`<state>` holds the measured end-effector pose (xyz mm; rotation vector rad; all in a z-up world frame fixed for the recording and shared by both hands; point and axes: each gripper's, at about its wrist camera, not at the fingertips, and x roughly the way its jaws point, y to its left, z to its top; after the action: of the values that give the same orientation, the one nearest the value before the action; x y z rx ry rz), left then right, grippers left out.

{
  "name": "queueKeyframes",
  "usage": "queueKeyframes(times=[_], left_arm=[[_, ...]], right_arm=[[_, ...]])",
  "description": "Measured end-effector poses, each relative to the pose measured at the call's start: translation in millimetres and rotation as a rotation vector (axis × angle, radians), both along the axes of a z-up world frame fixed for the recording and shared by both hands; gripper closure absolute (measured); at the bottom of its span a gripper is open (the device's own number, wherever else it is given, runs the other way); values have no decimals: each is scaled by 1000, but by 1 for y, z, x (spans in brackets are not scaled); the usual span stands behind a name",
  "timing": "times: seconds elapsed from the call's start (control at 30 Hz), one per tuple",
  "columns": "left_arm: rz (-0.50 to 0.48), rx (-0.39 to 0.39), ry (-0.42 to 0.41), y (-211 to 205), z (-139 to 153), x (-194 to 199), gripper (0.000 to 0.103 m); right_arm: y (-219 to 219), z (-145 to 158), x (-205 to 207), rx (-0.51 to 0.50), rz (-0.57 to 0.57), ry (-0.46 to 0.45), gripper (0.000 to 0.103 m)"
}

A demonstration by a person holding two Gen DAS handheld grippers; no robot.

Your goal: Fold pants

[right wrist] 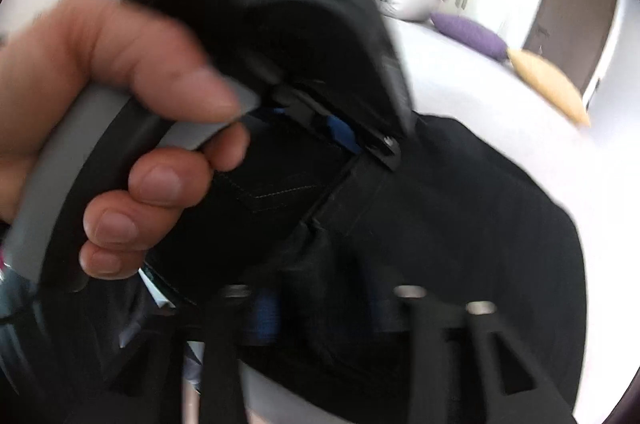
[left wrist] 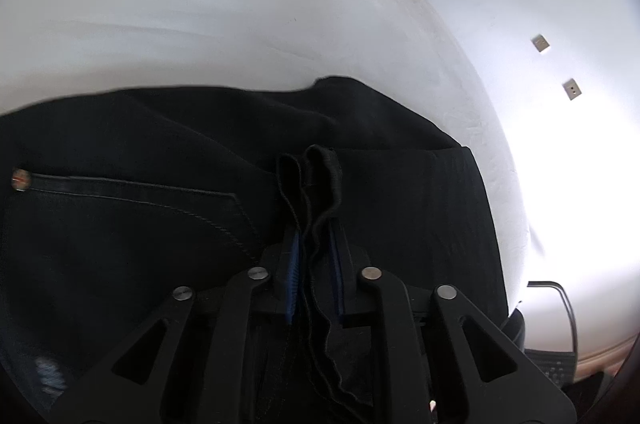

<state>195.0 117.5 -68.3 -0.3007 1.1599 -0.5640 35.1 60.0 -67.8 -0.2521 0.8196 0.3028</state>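
Pants [left wrist: 160,224], black with no label we can read, are clamped at a folded edge by our left gripper [left wrist: 314,264], while our right gripper [right wrist: 324,308] stands apart over them.

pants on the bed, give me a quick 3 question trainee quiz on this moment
1. True or false: the left tongs are clamped on a folded edge of the black pants.
2. Which cushion lies nearer the camera in the right wrist view? A) the purple cushion B) the yellow cushion
3. Fill in: the pants lie on a ____ bed sheet.

Key
1. True: bunched black fabric sits between the blue pads.
2. B
3. white

The right tongs are too blurred to judge.
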Motion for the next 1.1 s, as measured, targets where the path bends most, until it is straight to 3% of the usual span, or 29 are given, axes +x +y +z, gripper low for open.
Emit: queueKeyframes(times=[0.07,0.17,0.23,0.27,0.3,0.37,0.43,0.47,0.57,0.7,0.77,0.83,0.87,0.9,1.0,1.1], left_arm=[[57,87,-60,8,13,-5,88],[103,193,-181,13,41,-19,88],[69,271,-265,-1,52,-35,88],[23,306,-302,-15,54,-45,88],[-18,329,-318,-27,51,-53,88],[-75,372,-308,-47,36,-62,88],[-90,416,-246,-57,7,-64,88],[-87,426,-275,-58,3,-68,88],[-97,488,-311,-65,2,-73,88],[-88,484,-296,-69,-3,-68,88],[-81,481,-298,-77,-4,-68,88],[-77,482,-300,-78,-5,-73,88],[-78,481,-300,-67,-2,-76,88],[-78,480,-300,-68,-3,-76,88],[-77,472,-301,-66,-3,-77,88],[-73,467,-305,-62,-1,-78,88]], right_arm=[[-20,10,-7,115,8,21,29],[-61,27,-19,317,0,64,32],[-106,35,-22,534,-25,120,46],[-120,37,-19,594,-50,137,56],[-150,40,-17,671,-96,151,67],[-159,43,-35,757,-159,152,83],[-206,49,-27,844,-223,156,85],[-222,50,-22,884,-228,170,86],[-255,46,-8,913,-268,195,85],[-282,33,40,993,-272,296,85],[-300,17,55,1022,-281,357,85],[-297,-13,75,970,-344,427,86],[-296,-23,79,964,-354,458,95],[-295,-29,75,983,-354,471,102],[-297,-39,57,1032,-349,461,102],[-291,-43,35,1017,-331,465,102]])
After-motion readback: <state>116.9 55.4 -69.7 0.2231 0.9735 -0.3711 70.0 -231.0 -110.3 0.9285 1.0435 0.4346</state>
